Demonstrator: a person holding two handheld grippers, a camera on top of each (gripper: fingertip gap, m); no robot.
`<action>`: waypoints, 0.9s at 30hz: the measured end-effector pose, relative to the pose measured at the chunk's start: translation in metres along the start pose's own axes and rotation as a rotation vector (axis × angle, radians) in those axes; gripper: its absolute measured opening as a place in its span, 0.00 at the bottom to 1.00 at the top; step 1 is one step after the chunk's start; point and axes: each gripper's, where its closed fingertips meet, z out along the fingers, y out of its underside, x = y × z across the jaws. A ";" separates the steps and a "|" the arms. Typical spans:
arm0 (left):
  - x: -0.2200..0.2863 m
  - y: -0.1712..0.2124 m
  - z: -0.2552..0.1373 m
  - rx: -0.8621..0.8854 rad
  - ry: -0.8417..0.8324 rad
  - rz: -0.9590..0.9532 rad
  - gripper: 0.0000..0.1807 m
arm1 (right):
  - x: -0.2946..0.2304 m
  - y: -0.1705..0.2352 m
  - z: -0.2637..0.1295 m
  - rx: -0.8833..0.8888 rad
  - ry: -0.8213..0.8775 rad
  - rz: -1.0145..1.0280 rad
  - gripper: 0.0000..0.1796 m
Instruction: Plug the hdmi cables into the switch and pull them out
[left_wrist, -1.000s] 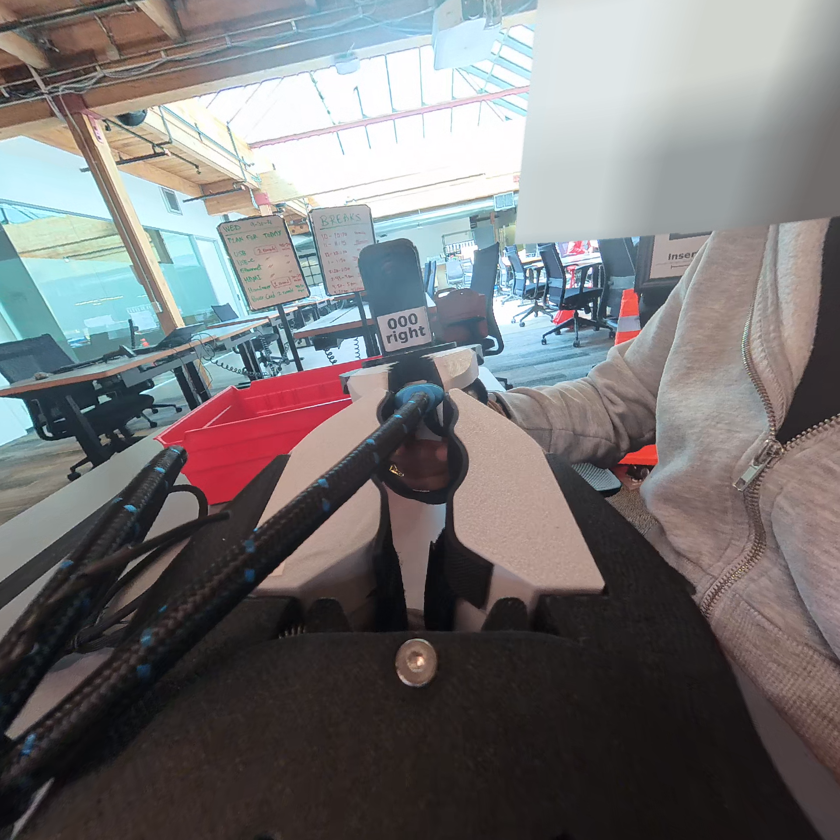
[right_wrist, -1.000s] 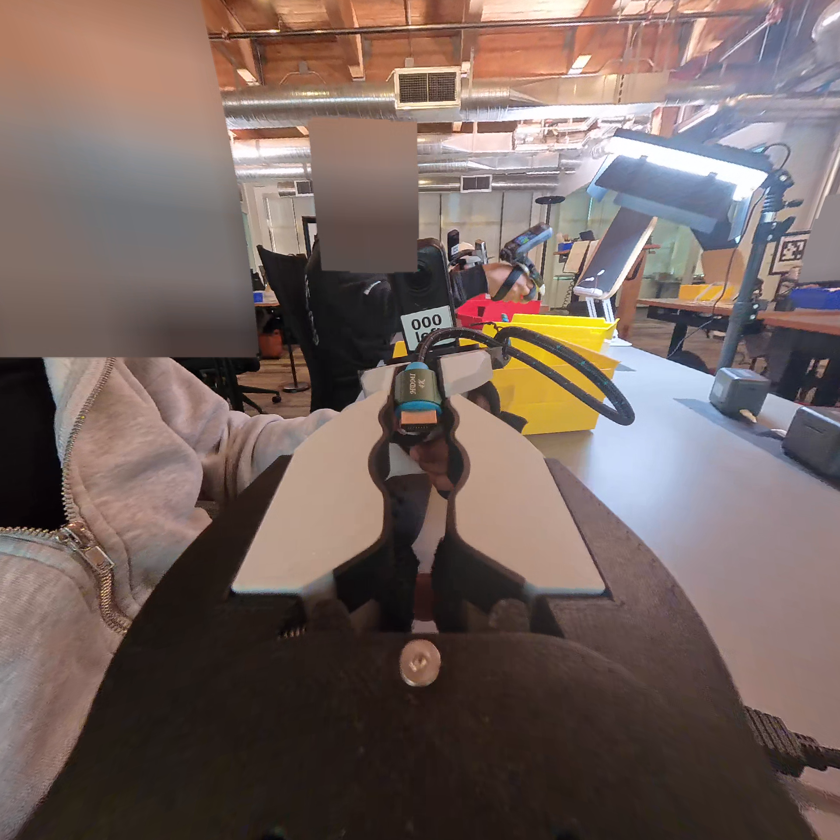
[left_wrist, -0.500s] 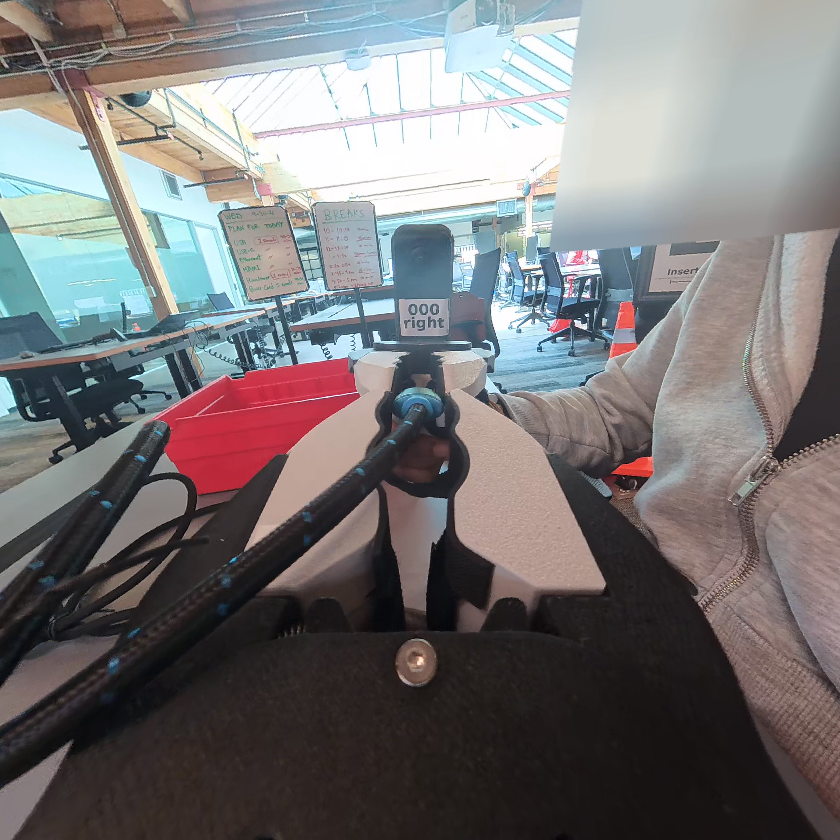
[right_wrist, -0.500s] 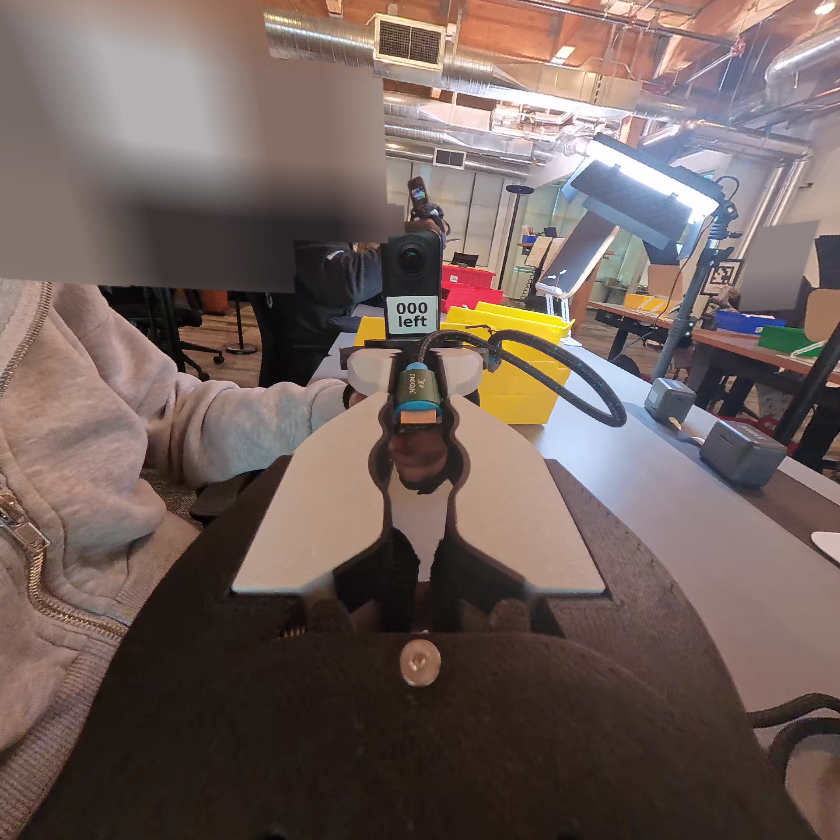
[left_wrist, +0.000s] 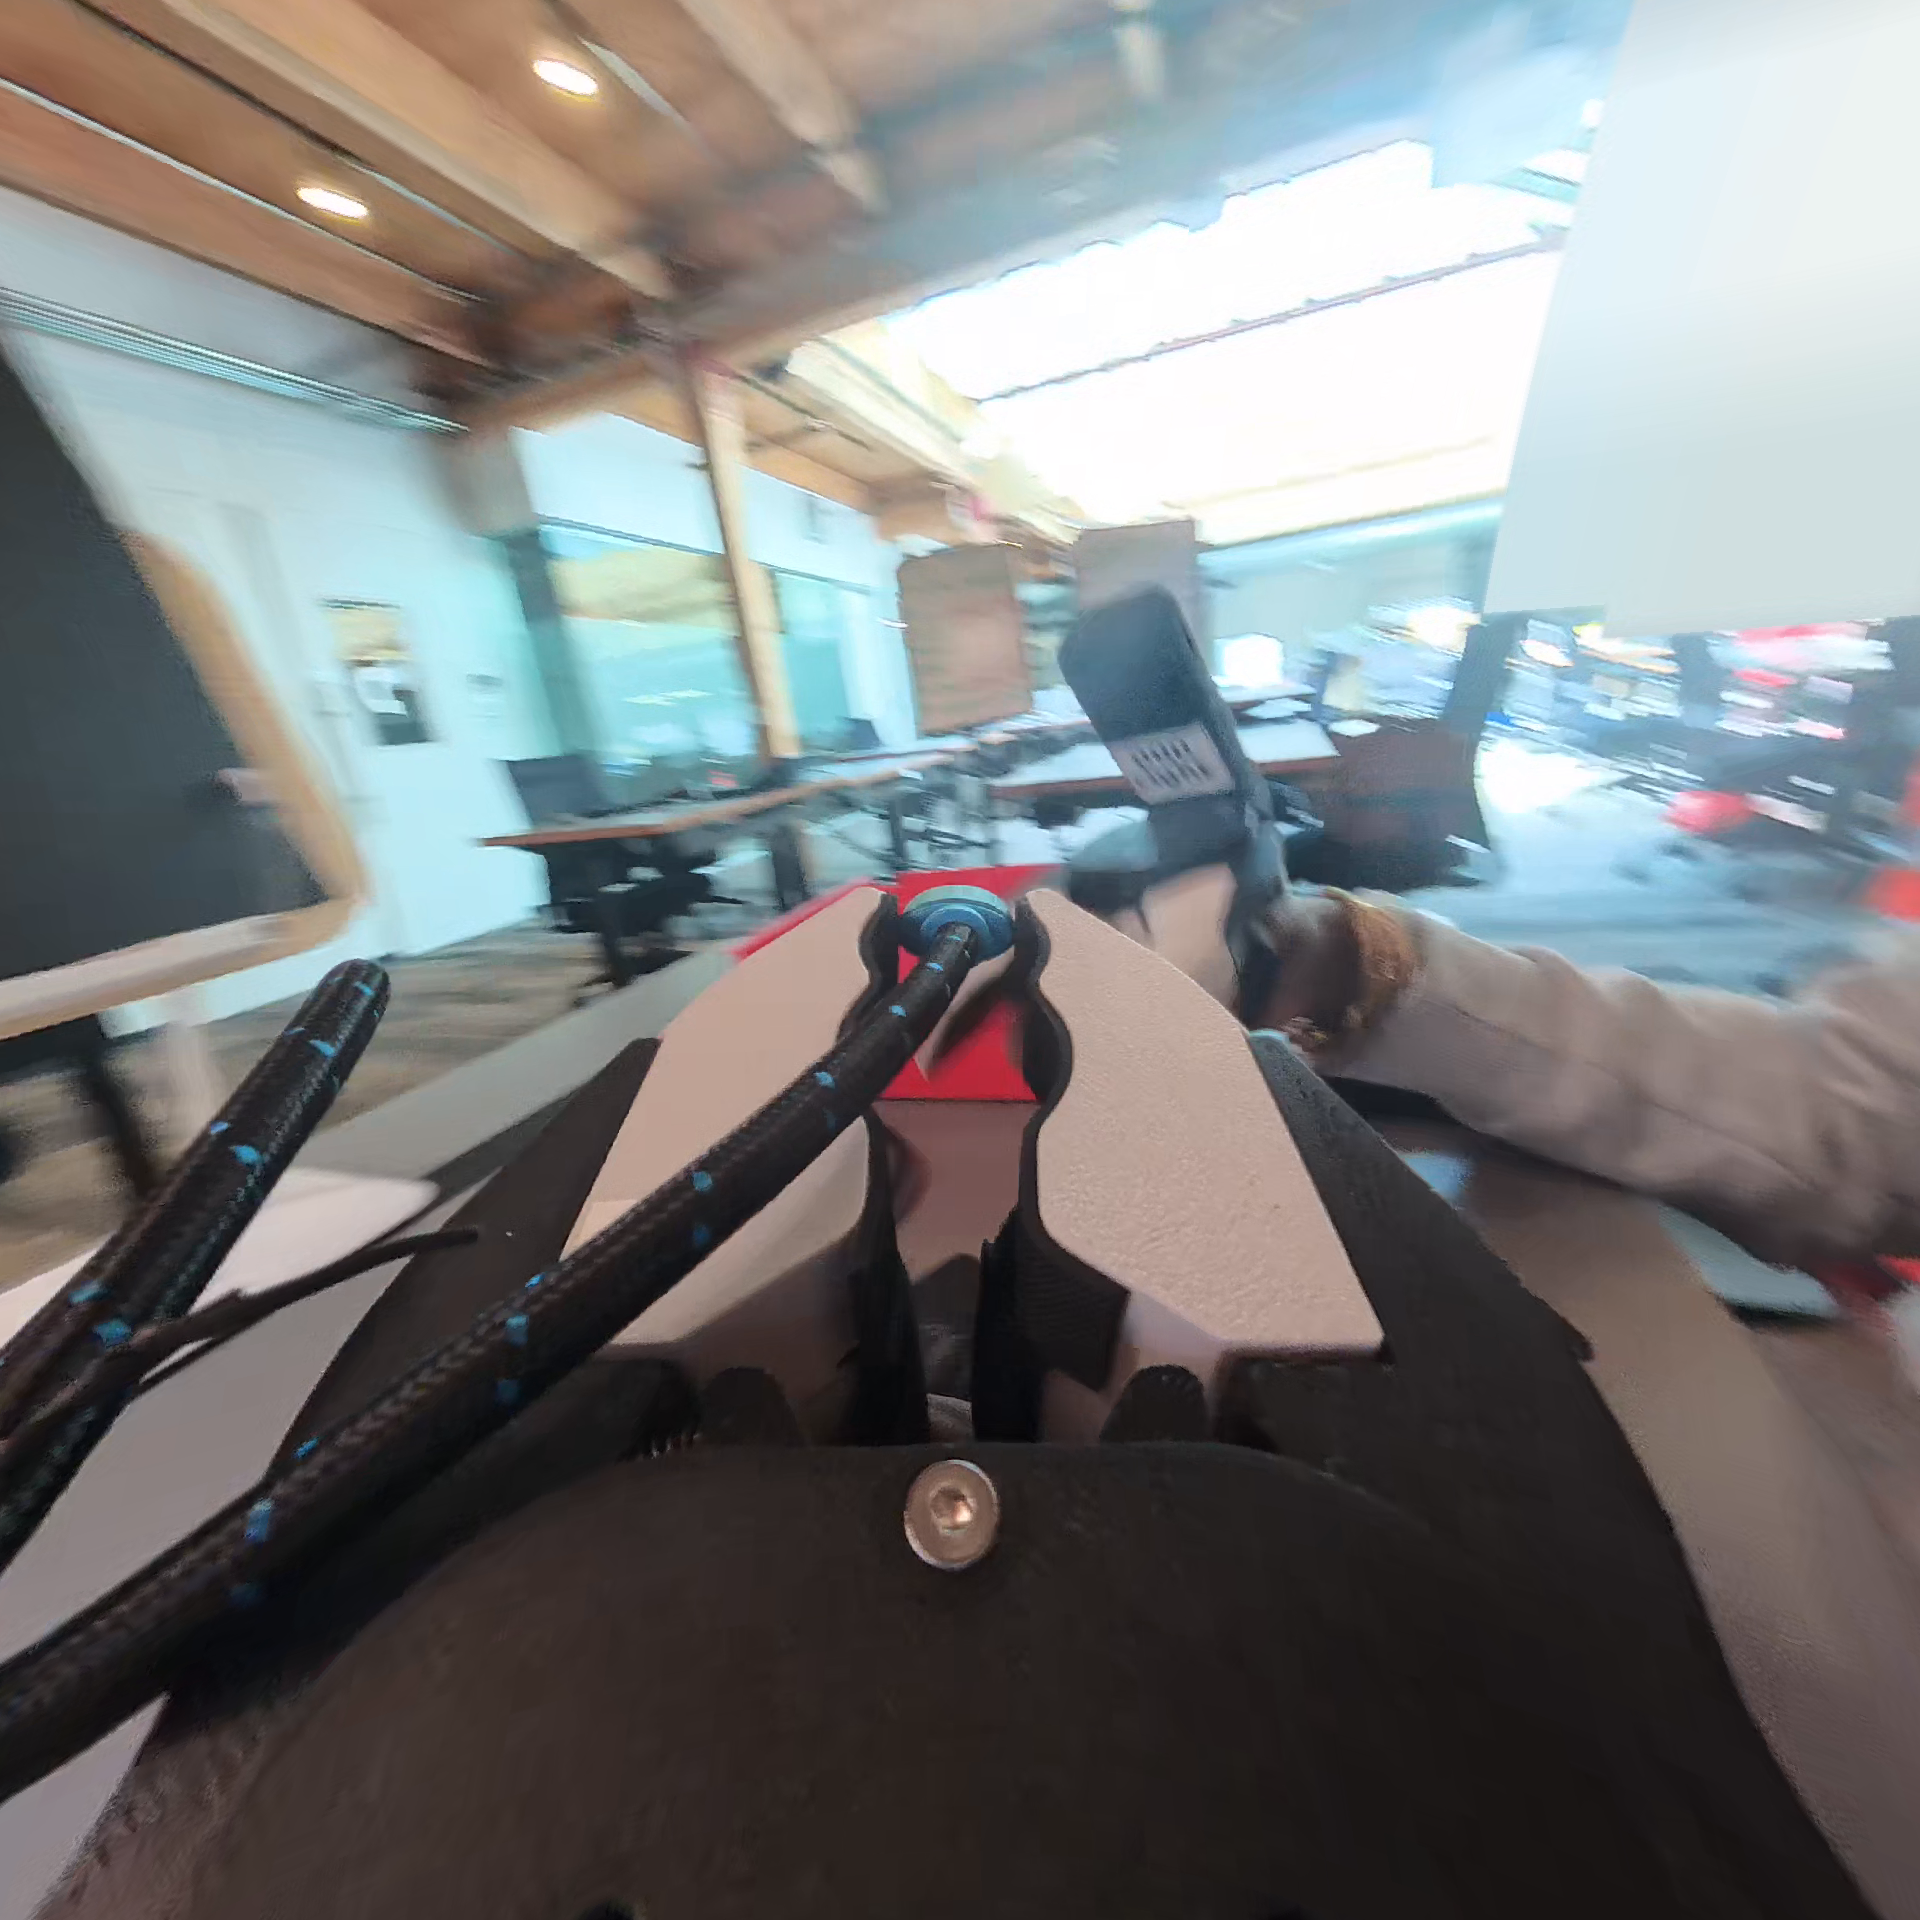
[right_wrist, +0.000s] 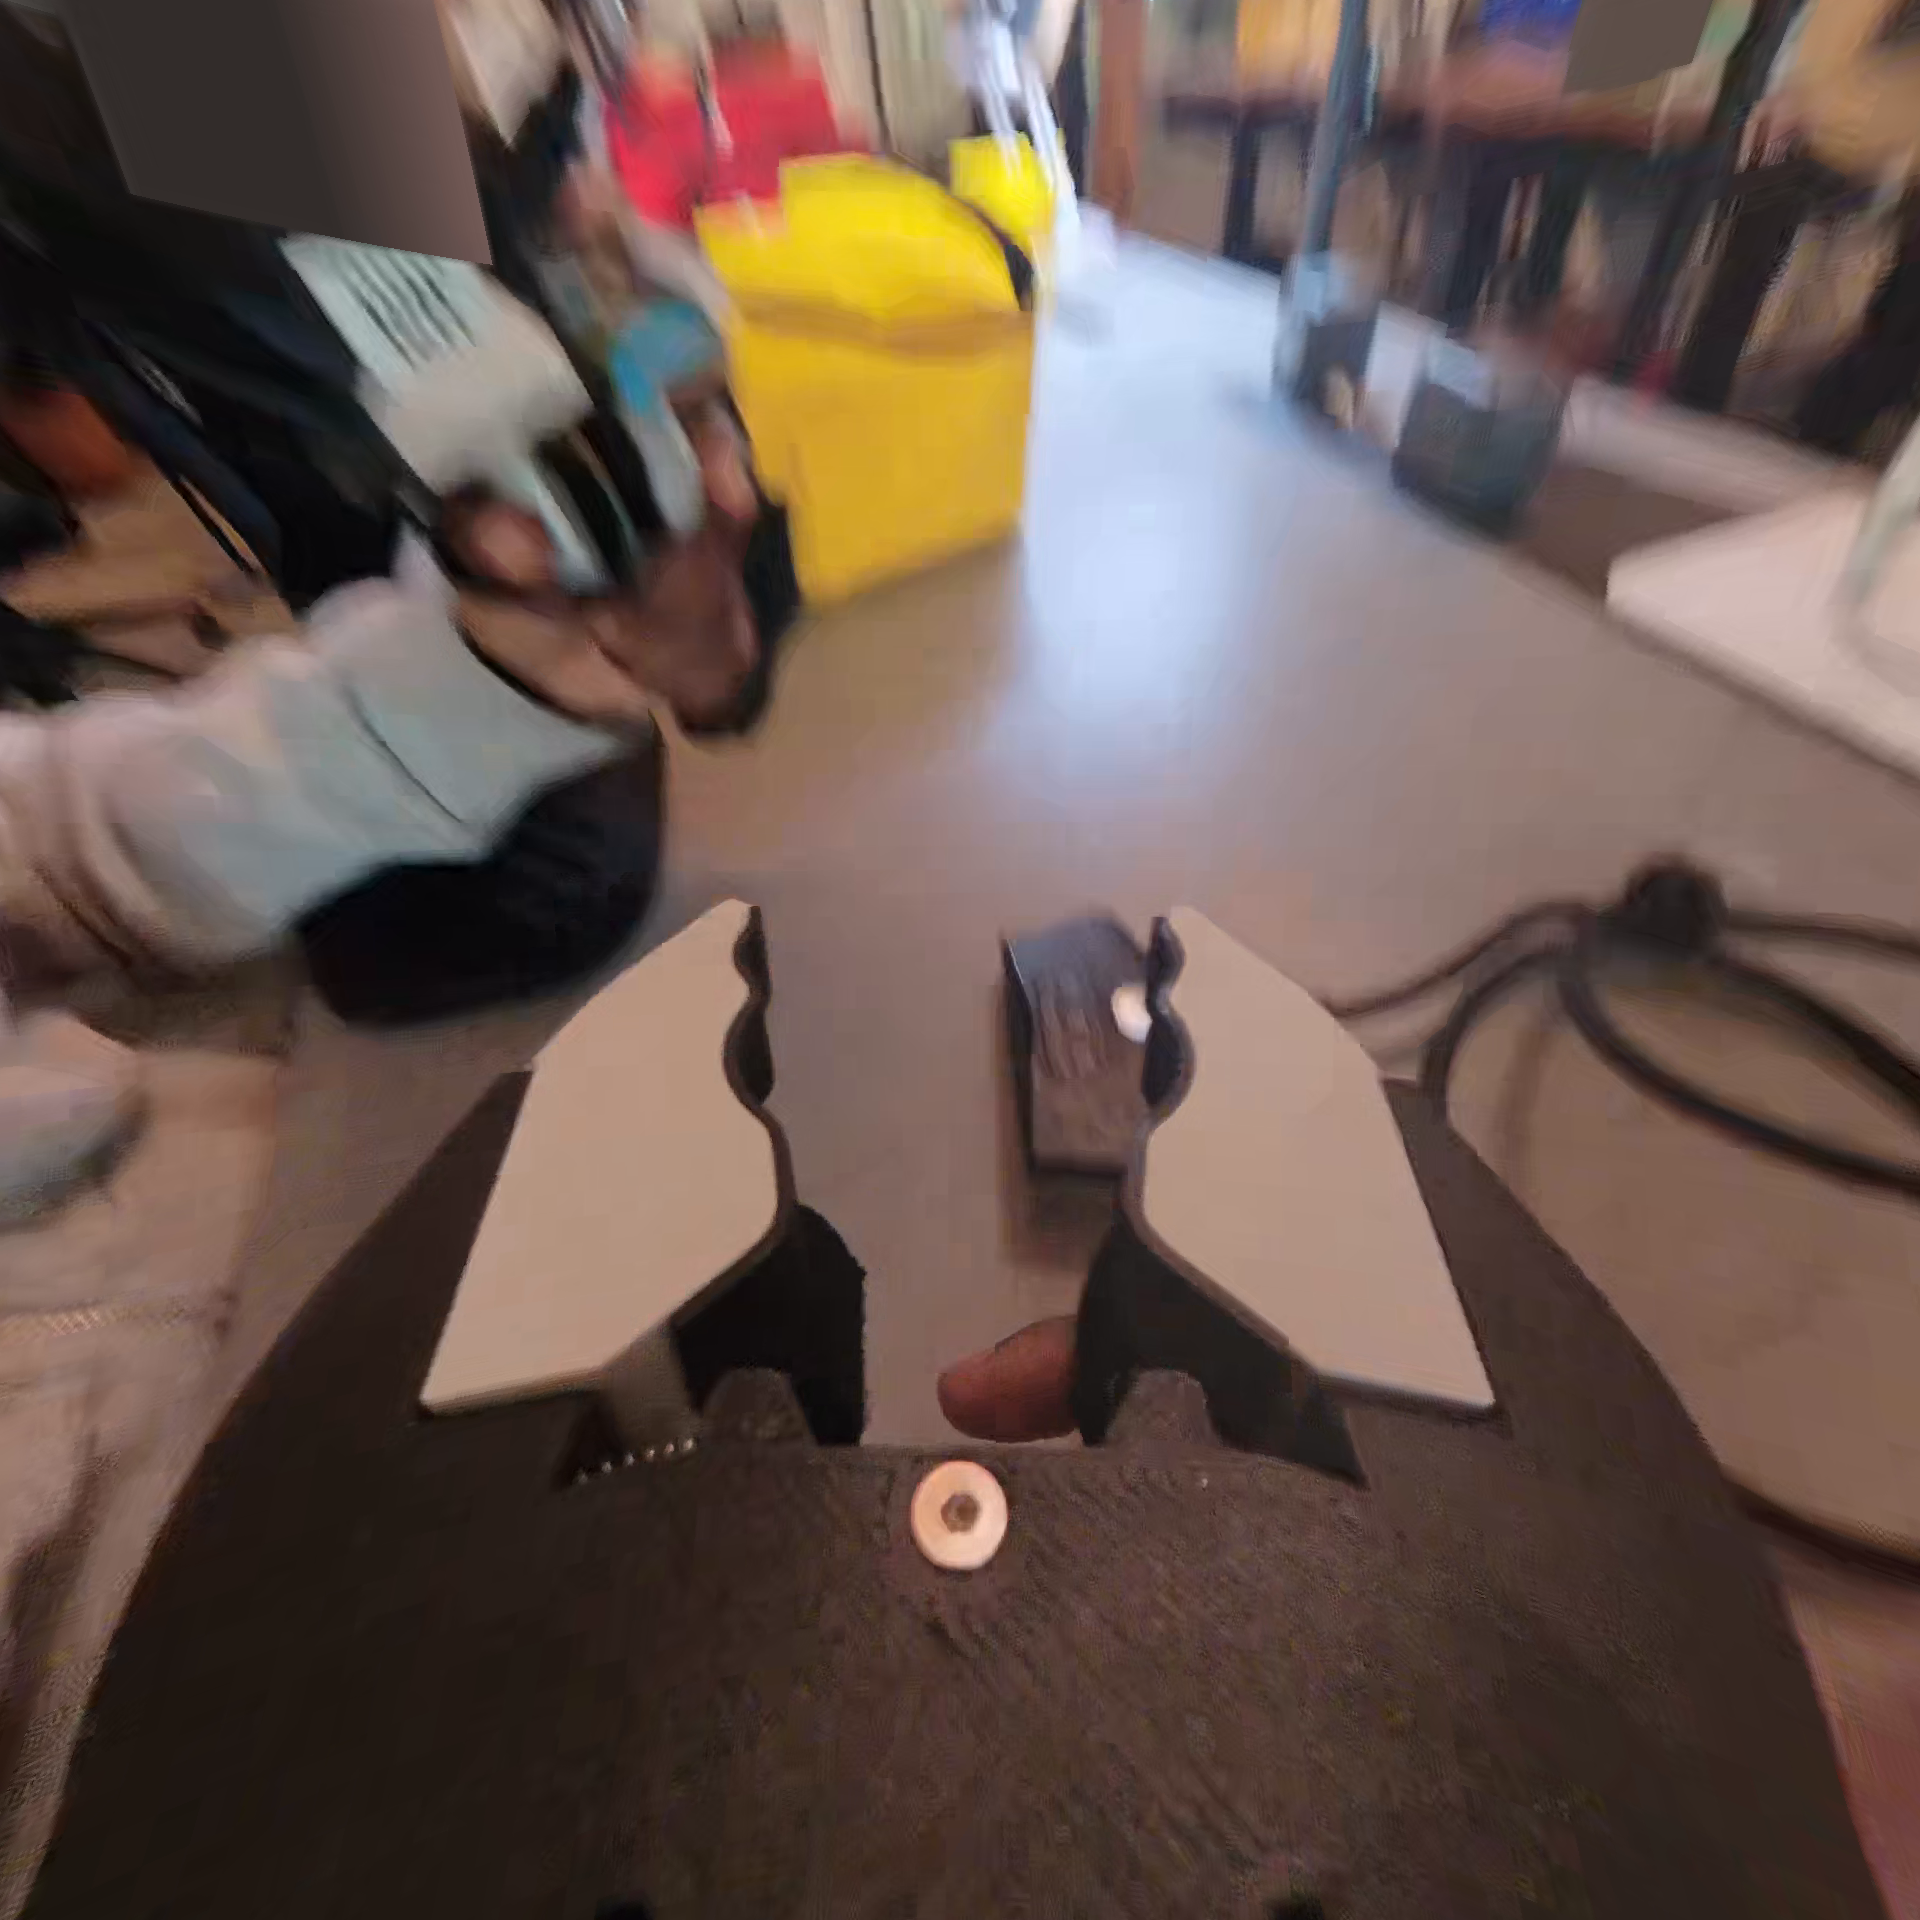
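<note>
- Left wrist view: the left gripper (left_wrist: 951, 925) has its jaws closed on the blue collar of an HDMI plug (left_wrist: 953, 923), pinched right at the fingertips.
- The plug's black braided cable (left_wrist: 582, 1288), flecked with blue, runs back from the tips, down and to the left across the gripper's body, and leaves the picture at the lower left.
- A second stretch of the same kind of braided cable (left_wrist: 239, 1143) lies further left, above the table.
- A red bin (left_wrist: 971, 1049) shows in the gap between the fingers, beyond the tips.
- Up and to the right of the tips, a hand in a pale grey sleeve (left_wrist: 1621, 1070) holds the other gripper, which is tilted and blurred.
- Right wrist view: the right gripper (right_wrist: 951, 935) has its jaws spread wide, with nothing held between them.
- A small dark box, the switch (right_wrist: 1070, 1039), sits on the grey table (right_wrist: 1195, 727) inside the gap, close against the right-hand finger; blur hides whether they touch.
- Dark cables (right_wrist: 1662, 1039) loop on the table to the right of the gripper.
- A yellow bin (right_wrist: 883, 384) stands further back on the table.
- At upper left the left gripper appears blurred, with something blue at its tip.
</note>
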 end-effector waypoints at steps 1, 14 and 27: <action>-0.006 -0.001 -0.001 0.007 -0.040 0.001 0.11 | 0.008 0.019 0.003 -0.107 0.023 0.019 0.42; -0.003 0.001 0.002 -0.012 -0.048 0.030 0.11 | 0.036 0.099 0.042 -0.451 0.195 0.074 0.29; -0.009 0.000 0.000 0.003 -0.077 0.015 0.11 | -0.037 0.092 0.040 -0.478 -0.200 0.178 0.35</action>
